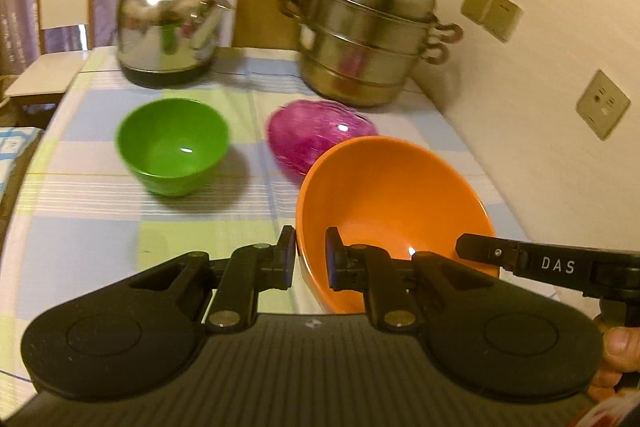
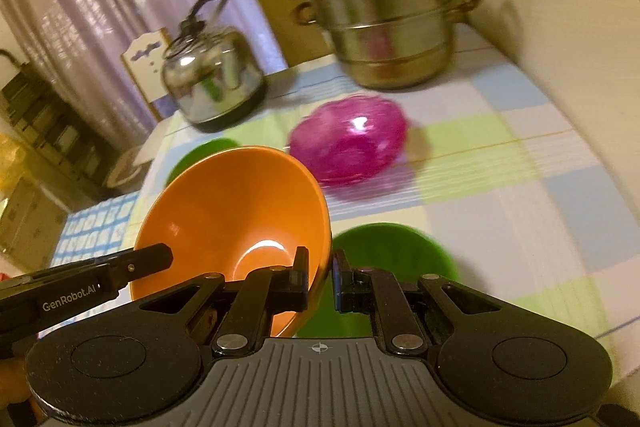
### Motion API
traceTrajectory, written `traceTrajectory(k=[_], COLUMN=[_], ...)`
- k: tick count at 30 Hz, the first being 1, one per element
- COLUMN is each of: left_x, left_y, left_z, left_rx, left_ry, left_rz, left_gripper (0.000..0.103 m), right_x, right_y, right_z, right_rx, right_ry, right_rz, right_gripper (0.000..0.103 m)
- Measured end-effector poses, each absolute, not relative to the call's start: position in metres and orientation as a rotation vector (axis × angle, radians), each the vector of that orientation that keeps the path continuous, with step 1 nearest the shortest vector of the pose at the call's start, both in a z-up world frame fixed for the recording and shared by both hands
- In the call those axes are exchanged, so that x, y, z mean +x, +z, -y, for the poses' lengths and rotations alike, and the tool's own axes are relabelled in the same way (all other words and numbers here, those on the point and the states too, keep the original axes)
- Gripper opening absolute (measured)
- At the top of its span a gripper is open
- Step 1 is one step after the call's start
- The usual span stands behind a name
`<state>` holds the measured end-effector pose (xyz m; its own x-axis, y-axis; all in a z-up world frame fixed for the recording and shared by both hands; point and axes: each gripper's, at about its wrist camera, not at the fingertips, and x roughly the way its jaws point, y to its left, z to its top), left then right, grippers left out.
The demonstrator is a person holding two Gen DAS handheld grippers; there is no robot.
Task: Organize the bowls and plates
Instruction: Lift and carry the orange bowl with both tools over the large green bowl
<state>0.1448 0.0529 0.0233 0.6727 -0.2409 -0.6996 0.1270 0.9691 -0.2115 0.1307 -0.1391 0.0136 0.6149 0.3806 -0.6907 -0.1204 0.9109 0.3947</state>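
An orange bowl [image 1: 392, 203] hangs tilted above the checked tablecloth, gripped at two sides of its rim. My left gripper [image 1: 310, 261] is shut on its near left rim, one pad inside and one outside. My right gripper [image 2: 320, 283] is shut on the opposite rim of the orange bowl [image 2: 232, 211]. A green bowl [image 1: 174, 147] stands upright at the left. A magenta translucent bowl [image 1: 316, 135] sits behind the orange one. In the right wrist view a green dish [image 2: 392, 251] lies on the cloth below the orange bowl, partly hidden.
A steel kettle [image 1: 168, 27] and a stacked steel steamer pot [image 1: 368, 35] stand at the table's far edge. A wall with sockets [image 1: 602, 105] runs along the right side. A white chair [image 1: 64, 11] is beyond the far left corner.
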Motion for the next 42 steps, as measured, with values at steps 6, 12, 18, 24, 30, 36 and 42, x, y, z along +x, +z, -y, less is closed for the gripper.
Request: traceTrajectory(k=[6,12,18,24,30,36,42], left_x=[0.153,0.159,0.165,0.169,0.172,0.174,0.175], left_y=[0.006,-0.012,-0.028,-0.039,-0.044,-0.049,-0.052], left_z=[-0.025,-0.013,-0.008,-0.004,0.0,0.001,0.002], left_rx=[-0.149,-0.145,-0.137,-0.134,-0.126,-0.126,-0.123], left_ry=[-0.236,-0.236,-0.235,-0.239,-0.244,-0.241,-0.239], left_rz=[-0.847,-0.884,-0.915,-0.938,-0.944,-0.955,-0.958], left_gripper=[0.013,0.013,0.013,0.013,0.013,0.013,0.013], right_x=[0.131,0.133,0.134,0.136,0.138,0.138,0.14], right_y=[0.002,-0.02,-0.038,-0.048,-0.054,-0.059,-0.059], right_z=[0.172,0.186,0.191,0.191,0.191,0.19,0.187], right_rx=[0.343,0.342,0.34,0.315,0.288,0.281,0.253], right_ry=[0.24,0.222,0.212,0.199,0.191,0.188,0.185], right_rz=[-0.883,-0.916,-0.941,-0.95,-0.958,-0.968,-0.958], right_gripper=[0.011,0.011,0.011,0.011,0.011,0.011,0.011])
